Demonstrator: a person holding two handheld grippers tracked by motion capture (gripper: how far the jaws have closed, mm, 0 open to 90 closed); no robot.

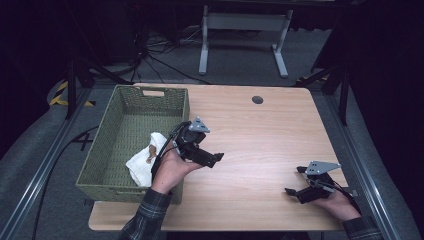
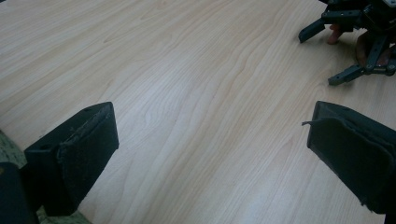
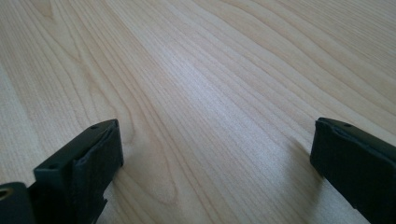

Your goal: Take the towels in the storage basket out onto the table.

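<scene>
A green woven basket (image 1: 107,131) stands on the left part of the wooden table (image 1: 260,135). Inside it lies a crumpled white cloth (image 1: 140,165) with a small brown patch or object (image 1: 150,153) on it. My left gripper (image 1: 212,159) hovers just right of the basket's right wall and points right; its jaws stand wide apart over bare wood (image 2: 210,116). Near the front right corner rests my right gripper (image 1: 294,180), open, with nothing but wood grain between its jaws (image 3: 212,135). The right gripper (image 2: 348,46) also appears far off in the left gripper view.
A dark round cable hole (image 1: 257,99) sits near the table's far edge. Beyond the table stands a white desk frame (image 1: 243,37) with cables on the grey floor. Bare wood stretches between the two grippers.
</scene>
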